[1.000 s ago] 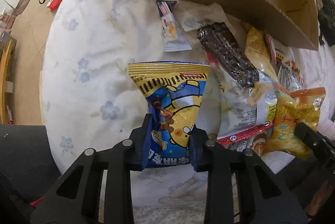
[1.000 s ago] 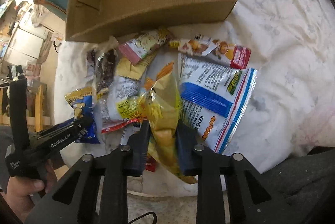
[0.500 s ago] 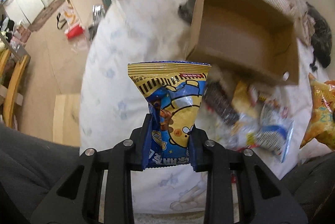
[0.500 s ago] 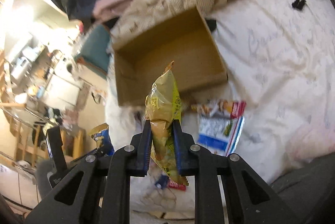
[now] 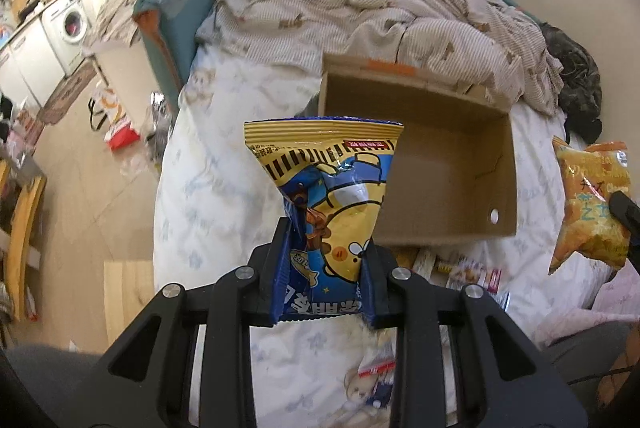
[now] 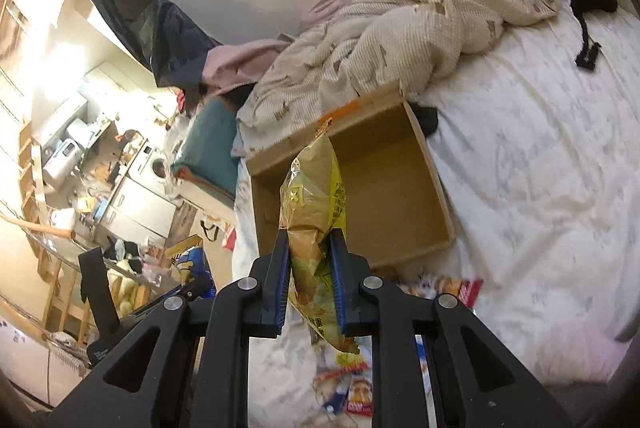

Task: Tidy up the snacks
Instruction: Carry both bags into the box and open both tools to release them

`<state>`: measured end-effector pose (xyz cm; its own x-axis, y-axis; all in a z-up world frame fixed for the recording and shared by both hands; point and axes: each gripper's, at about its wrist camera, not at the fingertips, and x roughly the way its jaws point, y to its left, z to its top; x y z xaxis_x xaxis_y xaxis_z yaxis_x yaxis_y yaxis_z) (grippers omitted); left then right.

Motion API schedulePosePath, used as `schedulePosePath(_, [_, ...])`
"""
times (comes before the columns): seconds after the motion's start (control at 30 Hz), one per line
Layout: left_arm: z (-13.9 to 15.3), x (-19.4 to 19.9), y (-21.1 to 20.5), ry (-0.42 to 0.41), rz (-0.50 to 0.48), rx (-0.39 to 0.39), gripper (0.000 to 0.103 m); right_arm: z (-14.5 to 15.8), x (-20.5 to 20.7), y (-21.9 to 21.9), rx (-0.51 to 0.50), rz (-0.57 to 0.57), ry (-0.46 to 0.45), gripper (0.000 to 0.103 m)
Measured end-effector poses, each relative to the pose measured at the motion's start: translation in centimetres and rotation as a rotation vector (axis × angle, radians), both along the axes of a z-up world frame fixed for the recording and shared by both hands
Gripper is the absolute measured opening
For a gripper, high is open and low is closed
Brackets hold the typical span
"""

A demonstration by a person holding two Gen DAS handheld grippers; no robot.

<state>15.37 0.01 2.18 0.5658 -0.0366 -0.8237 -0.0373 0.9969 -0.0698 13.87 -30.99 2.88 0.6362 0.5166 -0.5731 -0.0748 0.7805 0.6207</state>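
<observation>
Above the bed (image 5: 208, 187), both pairs of tongs are loaded and raised. The left tongs (image 5: 326, 288) are closed on the lower part of a blue-and-yellow snack bag (image 5: 328, 203), which stands upright, long axis running away from the camera, top seal uppermost. The right tongs (image 6: 310, 292) are pinched nearly shut on a yellow chip bag (image 6: 314, 203), held edge-on and also upright.

Key relation: the open cardboard box (image 5: 452, 183) lies on the bed ahead of both tongs and below the held bags. From the left wrist it sits forward and to the right of the blue bag; from the right wrist (image 6: 384, 199) it sits almost directly behind the chip bag. We judge the right hand better lined up with the opening; the left needs a rightward component. We cannot tell which is nearer in depth.

View differences: the left wrist shows the chip bag's printed face (image 5: 592, 203) at far right, and no snack anywhere on the box's visible floor. The right wrist shows the left tongs only as a dark body at lower left, with a sliver of blue bag (image 6: 194, 260). Loose snack packets (image 6: 352, 384) lie on the bed near the box's front wall, clearer in the right view.

Judgement: carry phase, no release yet.
</observation>
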Motion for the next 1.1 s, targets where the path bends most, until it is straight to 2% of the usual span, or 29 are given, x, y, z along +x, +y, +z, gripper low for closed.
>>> schedulePosePath(0.2, [0.6,3.2,-0.9,-0.016,-0.025,0.003,0.026,0.4,2.8,-0.6,0.031,-0.014,-0.016,0.019])
schedulePosePath(0.4, [-0.2,5.7,-2.5,-0.008,-0.063,0.019,0.026,-1.5,6.1,-0.7,0.032,-0.018,0.018,0.019])
schedulePosePath(0.73, [-4.3,8.9,-4.6,0.03,-0.114,0.05,0.026,-6.9,10.3,0.3,0.03,-0.006,0.115,0.019])
schedulePosePath(0.9, [-6.6,9.3,-4.9,0.048,-0.107,0.065,0.026,-10.3,11.6,1.3,0.004,0.018,0.201,0.019])
schedulePosePath(1.1, [-8.5,9.7,-4.8,0.068,-0.091,0.069,0.026,-11.8,12.0,2.9,-0.04,0.061,0.235,0.019])
